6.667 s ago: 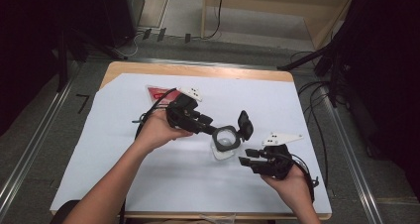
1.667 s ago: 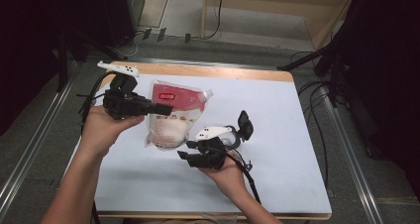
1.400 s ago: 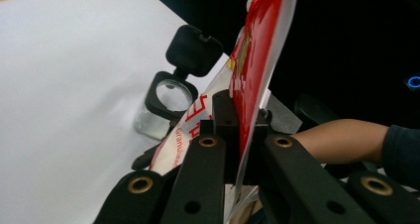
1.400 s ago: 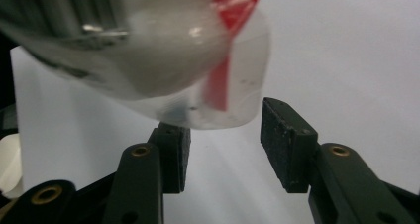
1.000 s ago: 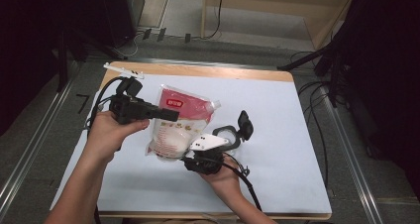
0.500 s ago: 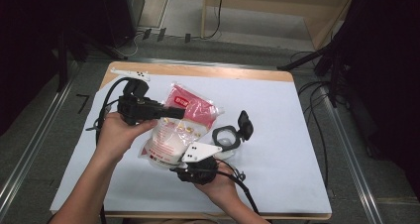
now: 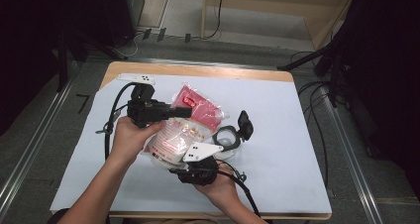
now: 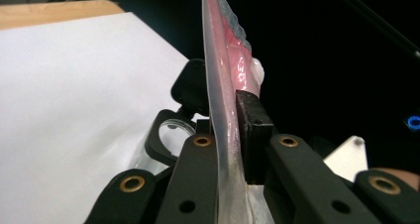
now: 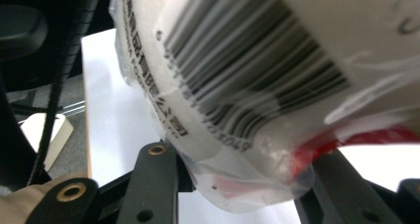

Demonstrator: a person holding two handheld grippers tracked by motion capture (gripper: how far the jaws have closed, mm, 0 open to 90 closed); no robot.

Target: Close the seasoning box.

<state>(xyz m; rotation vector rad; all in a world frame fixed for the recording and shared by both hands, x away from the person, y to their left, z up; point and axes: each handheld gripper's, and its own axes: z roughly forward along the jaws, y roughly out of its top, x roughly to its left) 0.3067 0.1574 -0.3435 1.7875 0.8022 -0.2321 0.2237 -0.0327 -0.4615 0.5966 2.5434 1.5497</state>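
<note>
**Pouch clamped at both ends, off the table**

Pouch [image 7: 184, 126] hangs between my two tools. My left gripper [image 8: 229, 135] pinches its flat pink top seam tight. My right gripper [image 9: 237, 177] has its jaws closed round the barcoded bottom corner. Just past the right gripper, a clear lidded container [image 7: 229, 137] sits on the white sheet [image 7: 287, 135].

The left hand-held gripper [image 7: 185, 111] was black, with a looping black cable and a white plate bearing dark dots. The right hand-held gripper [image 7: 174, 160] matched it, under a pale three-cornered plate. Brass-ringed screw holes studded the black jaws. Both forearms were bare.
</note>
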